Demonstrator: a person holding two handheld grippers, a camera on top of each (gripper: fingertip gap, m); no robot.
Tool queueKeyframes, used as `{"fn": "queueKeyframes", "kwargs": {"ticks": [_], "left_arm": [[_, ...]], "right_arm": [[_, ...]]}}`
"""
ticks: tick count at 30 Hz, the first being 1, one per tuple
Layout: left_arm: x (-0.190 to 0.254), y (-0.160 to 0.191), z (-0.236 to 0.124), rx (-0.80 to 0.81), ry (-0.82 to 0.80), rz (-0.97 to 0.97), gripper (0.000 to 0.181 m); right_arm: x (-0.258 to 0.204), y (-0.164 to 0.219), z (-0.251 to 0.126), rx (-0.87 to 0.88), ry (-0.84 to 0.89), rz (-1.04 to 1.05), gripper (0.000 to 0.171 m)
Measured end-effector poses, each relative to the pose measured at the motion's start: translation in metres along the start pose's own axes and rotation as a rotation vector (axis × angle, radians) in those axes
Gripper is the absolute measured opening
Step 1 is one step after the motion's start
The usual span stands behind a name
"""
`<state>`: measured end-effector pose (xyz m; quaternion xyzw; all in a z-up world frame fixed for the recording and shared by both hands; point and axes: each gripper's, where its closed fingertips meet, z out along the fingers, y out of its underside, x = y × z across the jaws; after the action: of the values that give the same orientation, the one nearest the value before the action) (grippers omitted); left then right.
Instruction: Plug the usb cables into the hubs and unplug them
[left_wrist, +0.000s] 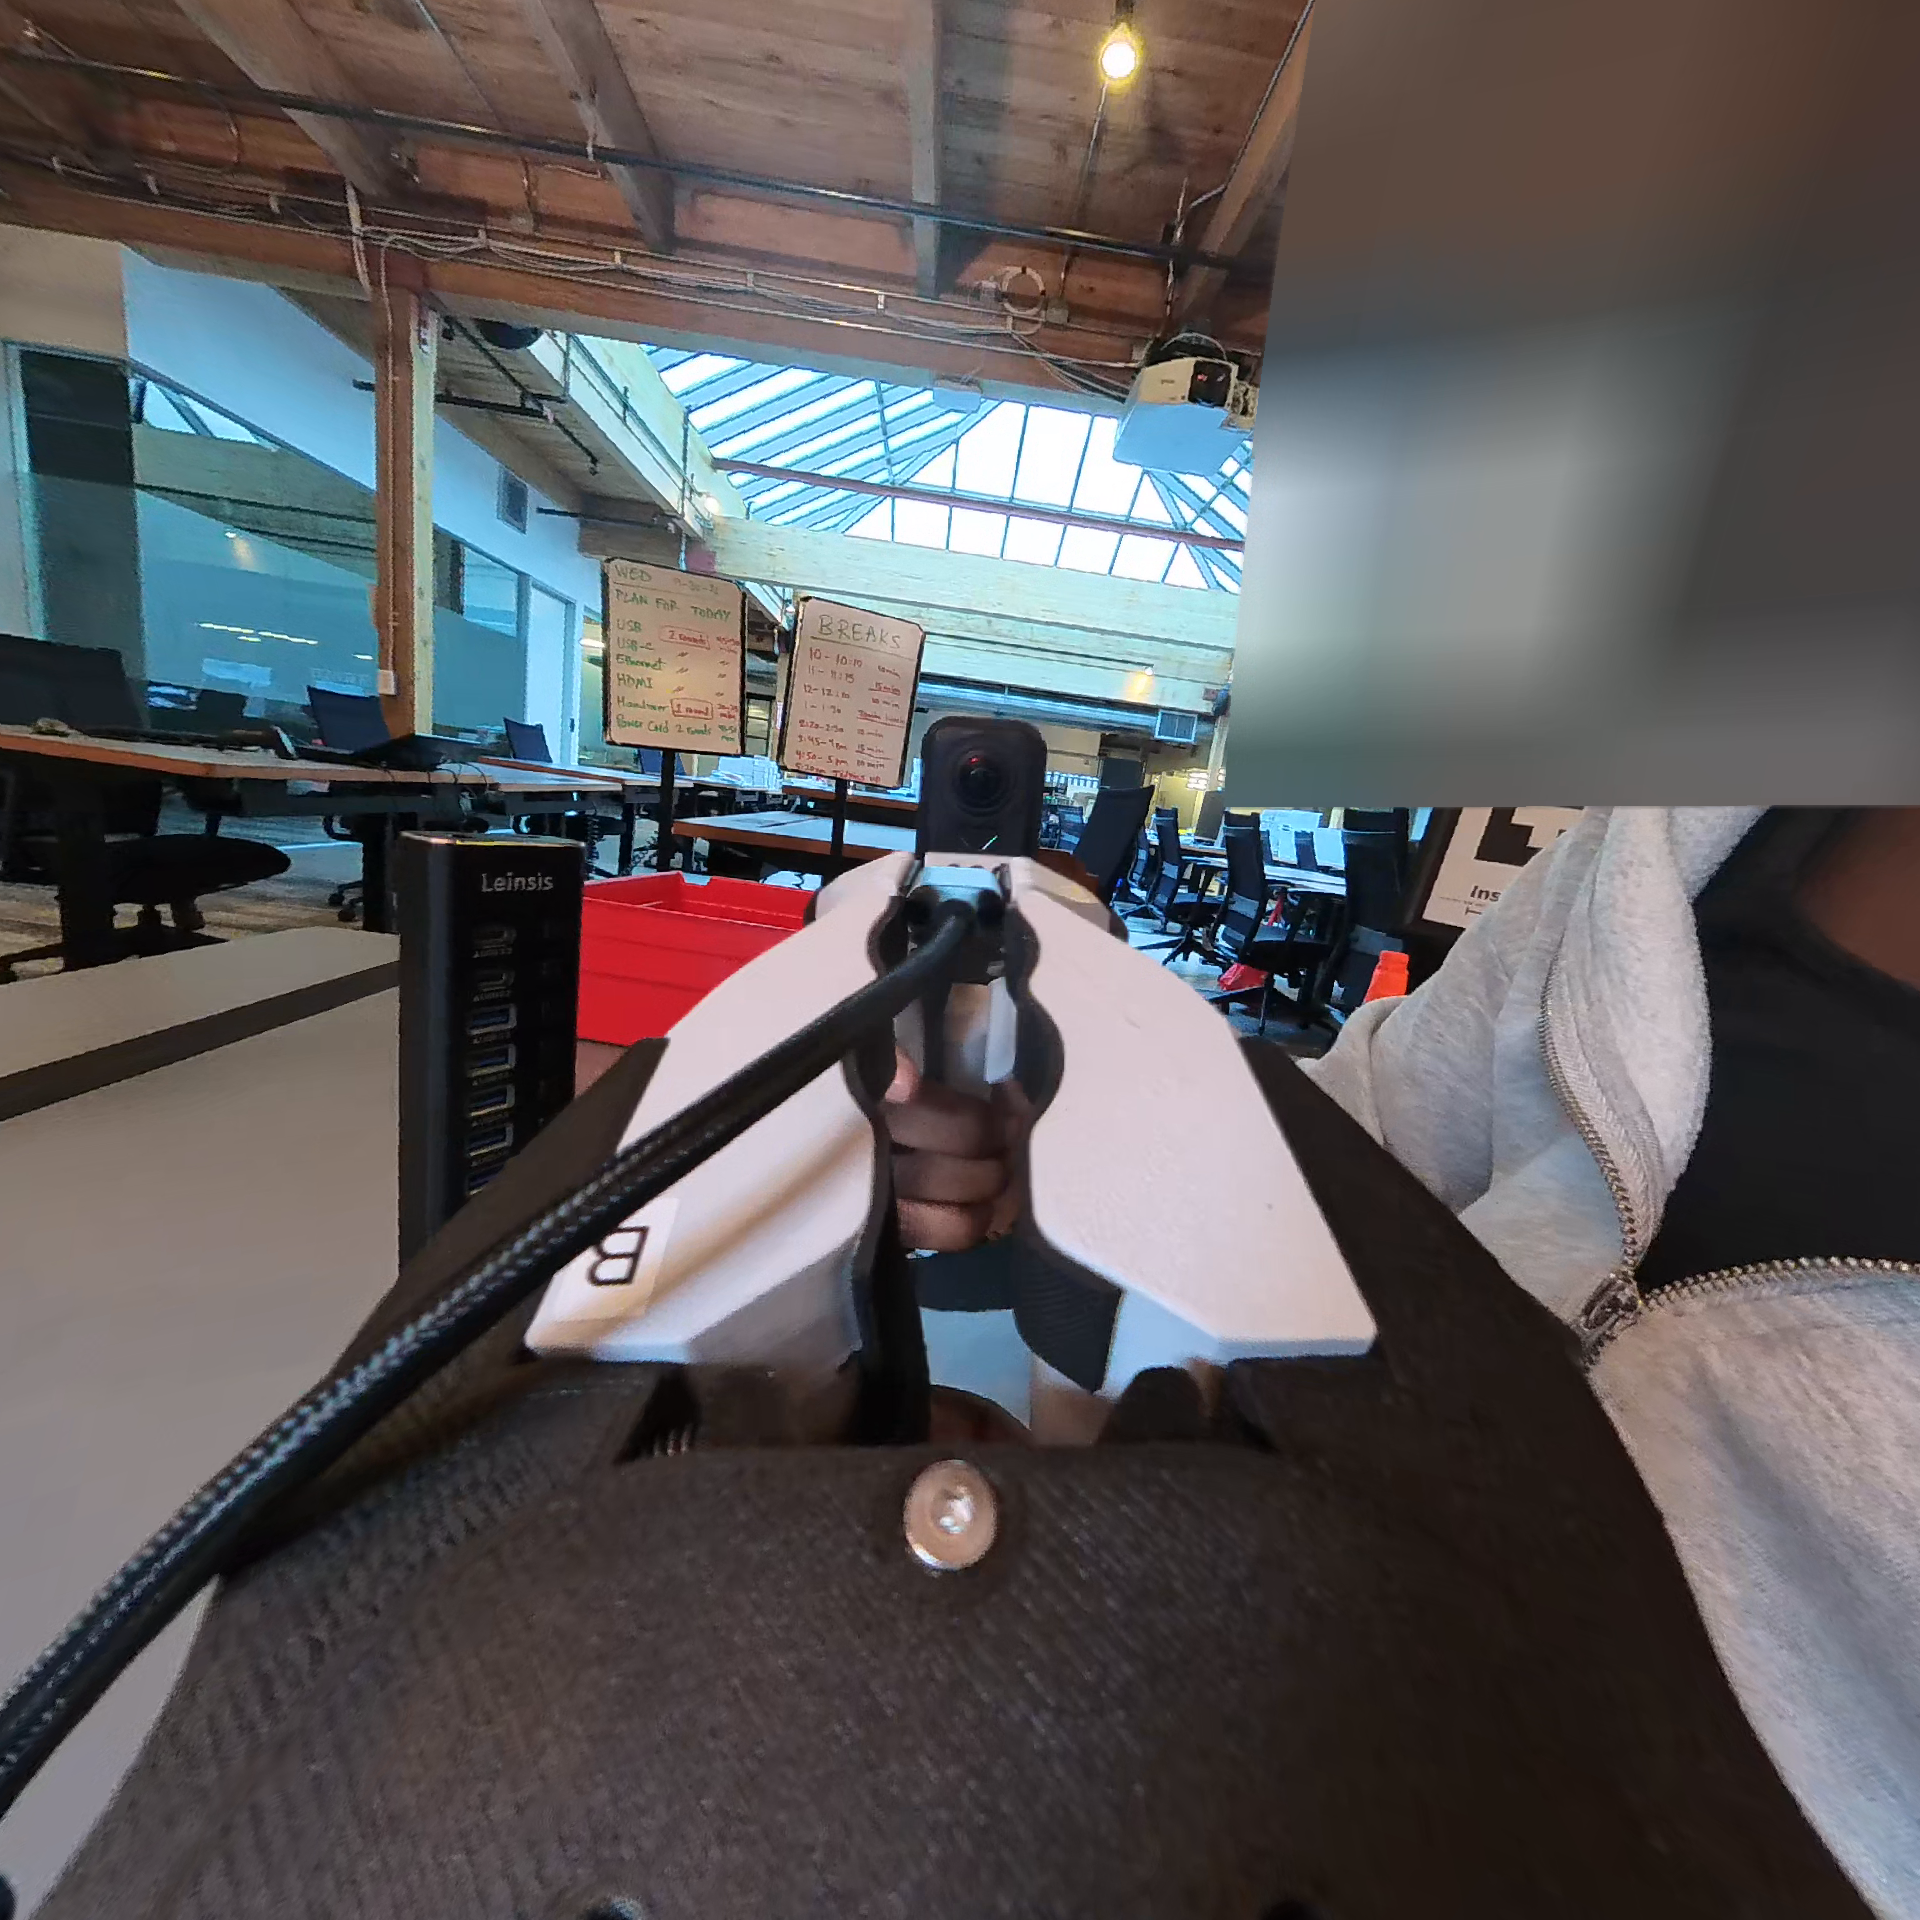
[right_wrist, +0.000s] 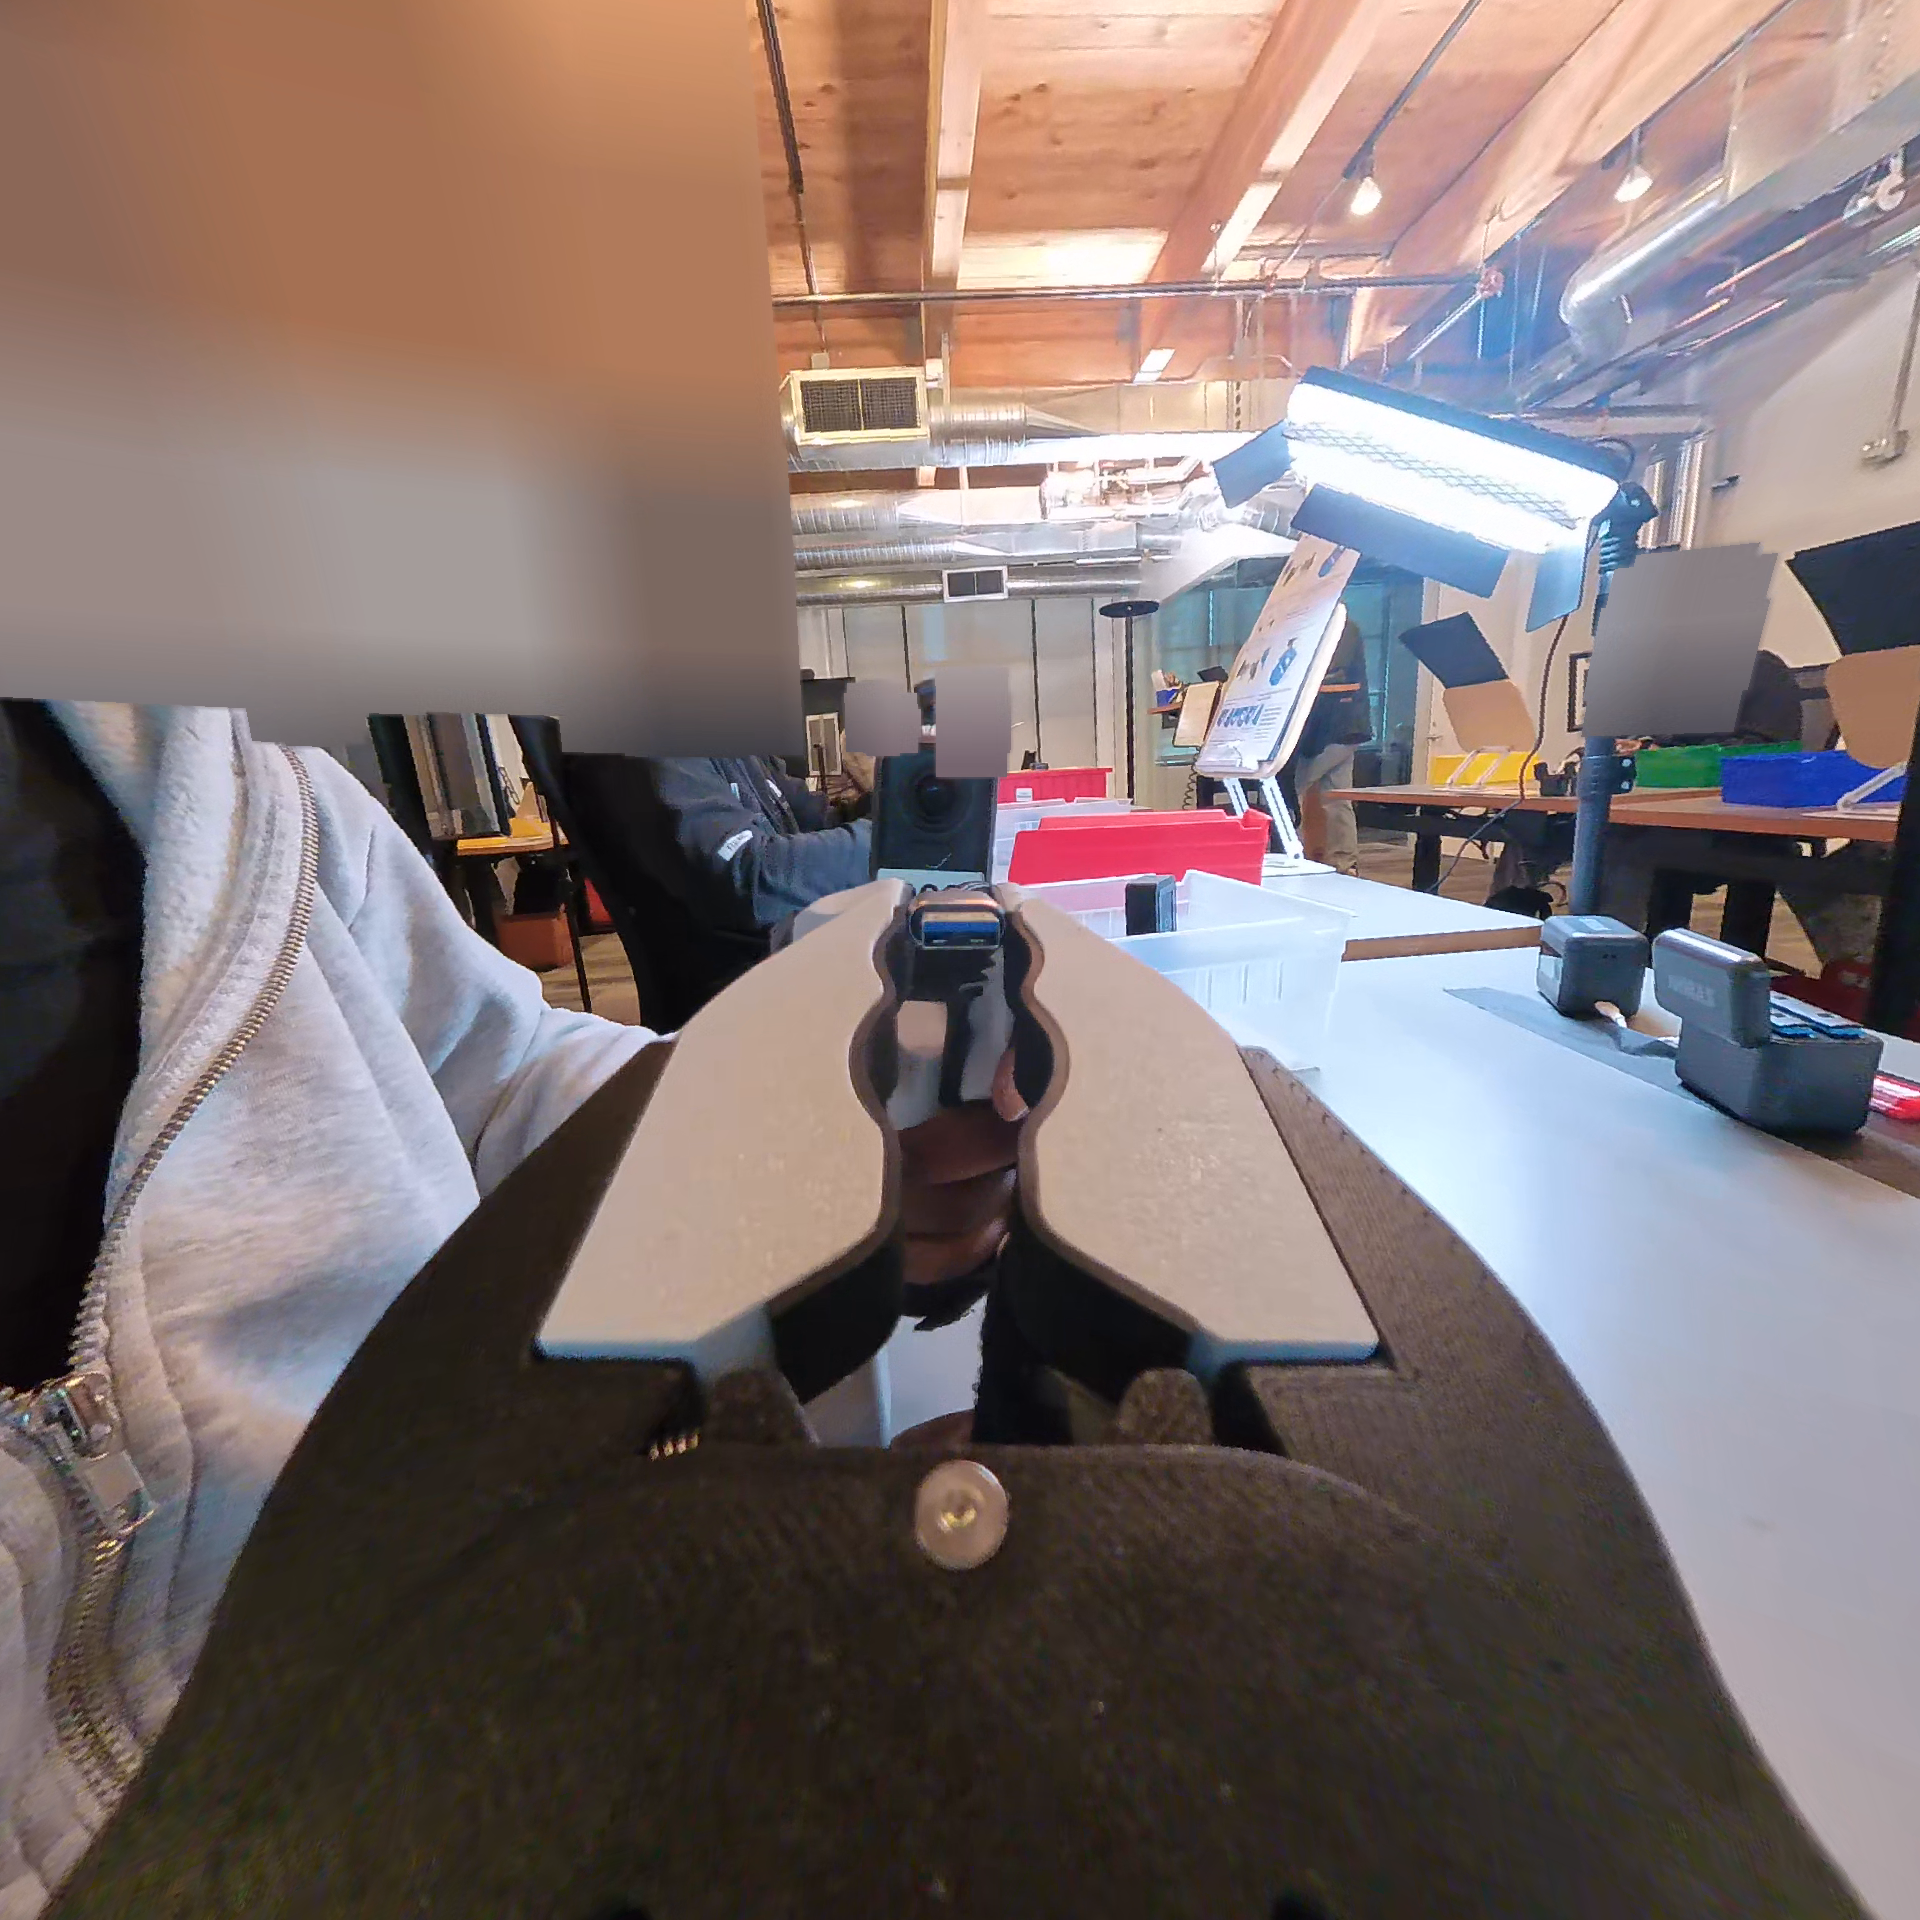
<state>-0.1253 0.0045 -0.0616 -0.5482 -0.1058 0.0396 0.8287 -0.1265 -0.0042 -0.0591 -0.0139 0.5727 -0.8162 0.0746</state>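
A black USB plug (left_wrist: 954, 896) with a braided black cable (left_wrist: 436, 1320) sits between the tips of my left gripper (left_wrist: 954, 883), which is shut on it. The cable runs back over the left finger toward the lower left. The two grippers face each other tip to tip. In the right wrist view the plug's blue metal end (right_wrist: 956, 927) faces the camera, and my right gripper (right_wrist: 956, 914) looks shut around it too. A black tower hub (left_wrist: 488, 1029) stands upright on the white table (left_wrist: 187, 1299), just left of the left gripper. Two grey hubs (right_wrist: 1766, 1049) (right_wrist: 1590, 961) sit on the table at the right.
A person in a grey zip hoodie (left_wrist: 1558, 1091) holds both grippers close in front of the body. A red bin (left_wrist: 675, 956) stands behind the tower hub. A clear plastic bin (right_wrist: 1236, 935) and a red bin (right_wrist: 1132, 842) lie beyond the right gripper. A light panel on a stand (right_wrist: 1455, 468) is at the far right. The tips of both grippers are at nearly the same place.
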Motion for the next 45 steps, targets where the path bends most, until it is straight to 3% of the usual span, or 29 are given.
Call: {"fn": "queueKeyframes", "kwargs": {"ticks": [11, 18, 32, 37, 45], "left_arm": [[-0.004, 0.001, -0.002, -0.025, -0.02, -0.007, 0.017], [-0.004, 0.0, -0.003, -0.025, -0.024, 0.003, 0.017], [-0.001, 0.005, -0.002, -0.072, -0.025, 0.074, 0.027], [-0.002, 0.005, -0.002, -0.078, -0.03, 0.057, 0.019], [-0.002, 0.006, -0.002, -0.088, -0.027, 0.065, 0.022]], "right_arm": [[0.002, -0.003, -0.004, -0.009, -0.016, 0.021, 0.022], [0.005, -0.002, -0.005, -0.034, 0.0, 0.019, 0.016], [0.003, 0.009, -0.003, -0.105, -0.019, 0.04, 0.016], [0.001, 0.01, -0.003, -0.106, -0.028, 0.042, 0.016], [0.0, 0.007, -0.004, -0.091, -0.034, 0.03, 0.016]]}}
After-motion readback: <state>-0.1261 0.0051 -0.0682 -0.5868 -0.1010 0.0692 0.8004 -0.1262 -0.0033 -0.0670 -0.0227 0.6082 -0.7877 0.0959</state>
